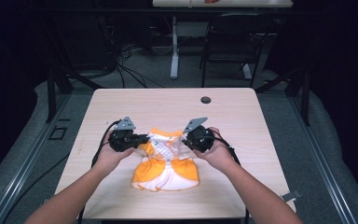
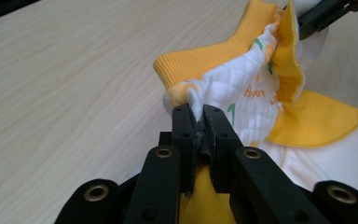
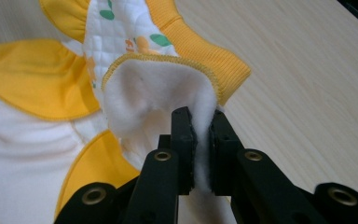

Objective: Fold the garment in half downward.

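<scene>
centrally on the pale wooden counter [image 1: 121, 107] lies a small orange-and-white garment [image 1: 167, 168], its skirt end toward the person and its collar end away. left gripper [image 1: 144, 138], held in the left hand [image 1: 109, 154], is clenched on a fold of white quilted fabric at the garment's [image 2: 242, 93] upper edge, just below the orange ribbed band; the left gripper view shows the cloth pinched between the jaws of the left gripper [image 2: 198, 112]. right gripper [image 1: 182, 140], held in the right hand [image 1: 216, 154], is grasping the opposite upper edge; in the right gripper view the right gripper [image 3: 199, 116] has white fleecy lining of the garment [image 3: 158, 88] caught between its jaws. both grippers sit at the collar end, facing each other, the fabric raised between them.
</scene>
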